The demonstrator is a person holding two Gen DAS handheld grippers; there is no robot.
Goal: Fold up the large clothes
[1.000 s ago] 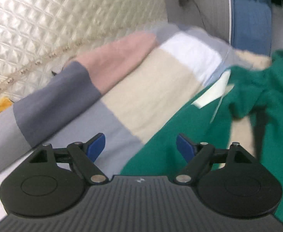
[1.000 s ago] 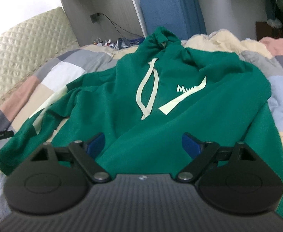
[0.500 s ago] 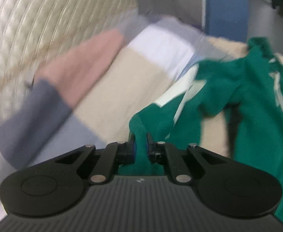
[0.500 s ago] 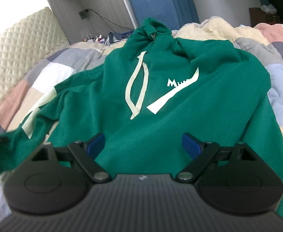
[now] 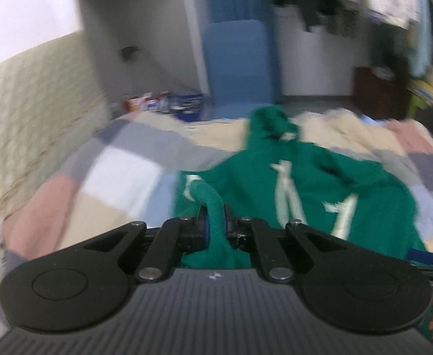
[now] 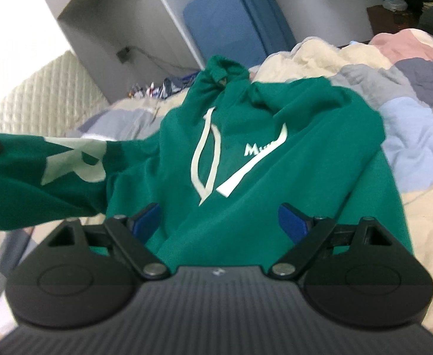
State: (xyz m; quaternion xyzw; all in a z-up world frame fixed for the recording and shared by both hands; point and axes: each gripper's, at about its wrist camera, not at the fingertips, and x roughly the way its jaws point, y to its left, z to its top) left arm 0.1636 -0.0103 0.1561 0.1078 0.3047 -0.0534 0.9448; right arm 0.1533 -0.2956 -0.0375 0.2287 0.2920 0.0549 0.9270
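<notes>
A green hoodie [image 6: 263, 153] with white drawstrings and white lettering lies face up on a patchwork quilt [image 6: 417, 148], hood toward the far end of the bed. My left gripper [image 5: 215, 227] is shut on the hoodie's sleeve [image 5: 213, 207] near the cuff and holds it lifted off the bed. The raised sleeve [image 6: 39, 174] shows at the left of the right wrist view. My right gripper [image 6: 219, 216] is open and empty, just above the hoodie's lower front. The hoodie also shows in the left wrist view [image 5: 305, 189].
A quilted headboard [image 5: 24, 112] runs along the left. A blue board [image 5: 237, 65] leans on the wall beyond the bed, with small clutter [image 5: 163, 103] beside it. Hanging clothes [image 5: 394, 6] are at the far right. The quilt [image 5: 113, 183] covers the bed.
My left gripper closed on the sleeve, lifted it and swung right toward the hoodie's body. My right gripper stayed open and moved slightly forward over the hem.
</notes>
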